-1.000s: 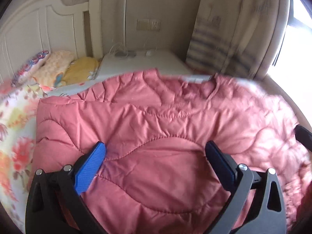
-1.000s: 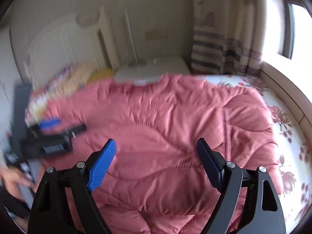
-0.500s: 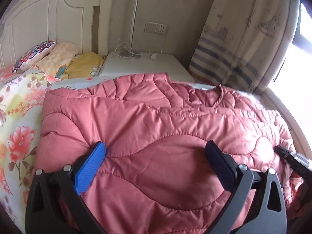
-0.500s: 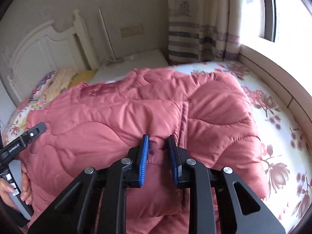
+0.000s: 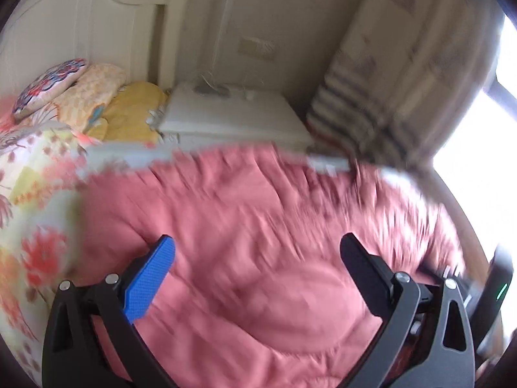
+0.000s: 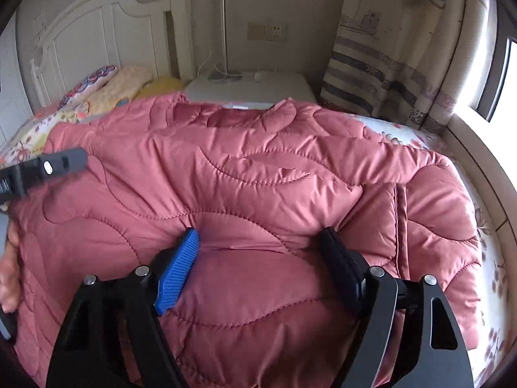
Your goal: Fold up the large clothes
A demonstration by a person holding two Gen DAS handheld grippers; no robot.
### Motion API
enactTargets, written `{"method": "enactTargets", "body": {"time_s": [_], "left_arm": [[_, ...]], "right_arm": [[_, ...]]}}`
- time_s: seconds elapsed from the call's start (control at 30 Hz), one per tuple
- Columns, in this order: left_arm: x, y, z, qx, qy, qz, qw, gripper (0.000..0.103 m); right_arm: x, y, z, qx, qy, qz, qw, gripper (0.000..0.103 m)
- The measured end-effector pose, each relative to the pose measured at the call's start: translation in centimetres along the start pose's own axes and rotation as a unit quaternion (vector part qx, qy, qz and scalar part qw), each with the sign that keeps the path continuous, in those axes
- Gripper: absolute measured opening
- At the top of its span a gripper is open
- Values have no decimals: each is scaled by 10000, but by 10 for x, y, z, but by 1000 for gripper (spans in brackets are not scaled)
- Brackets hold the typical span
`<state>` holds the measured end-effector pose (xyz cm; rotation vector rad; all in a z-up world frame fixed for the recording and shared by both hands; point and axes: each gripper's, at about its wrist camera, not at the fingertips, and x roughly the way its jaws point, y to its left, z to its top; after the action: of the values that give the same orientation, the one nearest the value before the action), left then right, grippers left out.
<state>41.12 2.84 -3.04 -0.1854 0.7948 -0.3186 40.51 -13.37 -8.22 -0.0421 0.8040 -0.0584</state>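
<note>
My left gripper [image 5: 255, 262] hangs with jaws spread wide over the pink quilted jacket [image 6: 258, 187], gripping nothing; that view is blurred. My right gripper [image 6: 258, 245] is released too, jaws parted, fingertips pressing into the padding. The jacket lies spread across the floral bedsheet [image 6: 484, 226], collar toward twelve o'clock near the white nightstand [image 6: 252, 87].

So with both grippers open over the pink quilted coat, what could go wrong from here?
The puffy pink quilted coat may spring open, since the right gripper holds nothing. The left gripper view is motion-blurred, so a grab could miss an edge. The coat's right side lies near the bed edge and might slide.
</note>
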Motion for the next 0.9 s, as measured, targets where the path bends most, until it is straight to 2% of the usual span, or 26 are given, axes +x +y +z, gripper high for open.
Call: {"method": "enactTargets", "body": {"time_s": [0.1,0.13,0.2,0.27,0.33,0.4,0.43,0.47,0.6,0.67,0.8,0.83,0.9], "left_arm": [[11,46,23,-707,107,-18,9974,101],[24,65,24,-1008,282,-149,9944,101],[46,86,19,-1209,538,-371,9905,101],[48,83,19,-904,444,-302,9945,101],[44,76,29,-855,612,-213,9942,101],[28,77,42,-946,320,-473,9939,101],[20,81,49,-1047,121,-479,9933,101],[20,85,52,-1101,93,-353,9933,101],[54,98,39,-1069,496,-145,9929,101],[61,94,29,-804,378,3,9960,101],[53,89,36,-730,356,225,9964,100],[41,88,37,-765,223,262,9965,100],[10,80,33,-717,-207,-86,9972,101]], "right_arm": [[0,1,-1,-2,9,-3,10000,76],[-1,2,-2,-3,7,-6,10000,76],[-2,3,-3,9,8,19,10000,76],[-1,7,-2,-24,9,130,9999,76],[-4,8,-3,-42,9,102,9999,76],[-4,6,-4,-8,7,127,9999,76],[-4,5,-4,15,9,153,9999,76],[-4,5,-4,29,7,166,9999,76],[-4,4,-4,48,7,181,9998,77],[-4,5,-4,53,-2,208,9998,77],[-4,4,-4,74,6,226,9997,77],[-4,4,-4,85,7,236,9997,78],[-3,3,-5,103,4,247,9996,78]]}}
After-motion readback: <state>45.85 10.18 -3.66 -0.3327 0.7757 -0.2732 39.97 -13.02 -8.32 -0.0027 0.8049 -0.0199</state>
